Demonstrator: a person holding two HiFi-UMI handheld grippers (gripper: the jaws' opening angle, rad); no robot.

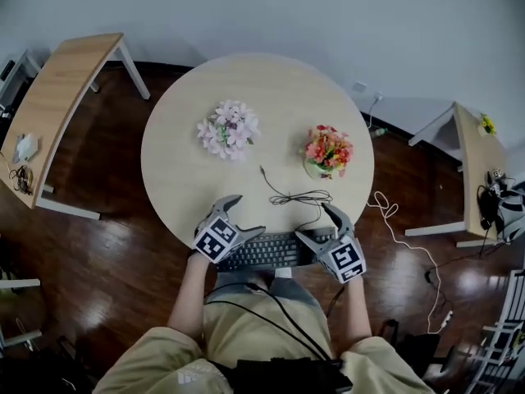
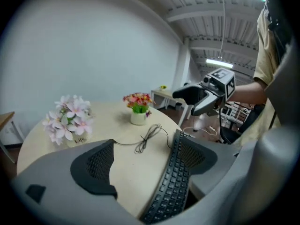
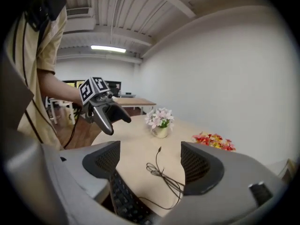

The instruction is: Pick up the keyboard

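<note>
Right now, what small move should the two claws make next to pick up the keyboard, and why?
The left claw and right claw stand open at the keyboard ends, one jaw of each over the keys, nothing gripped. I'd probably ease both down to straddle its edges.

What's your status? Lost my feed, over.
Open: left gripper, right gripper, flanking keyboard. It lies flat at table edge, ungripped. Loose cable beyond, near right jaw.

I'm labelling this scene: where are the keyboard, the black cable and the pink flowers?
keyboard (image 1: 267, 251): head view, middle of the key rows.
cable (image 1: 302, 197): head view, on the bundled loops.
pink flowers (image 1: 229, 128): head view, centre of the blossoms.
</note>
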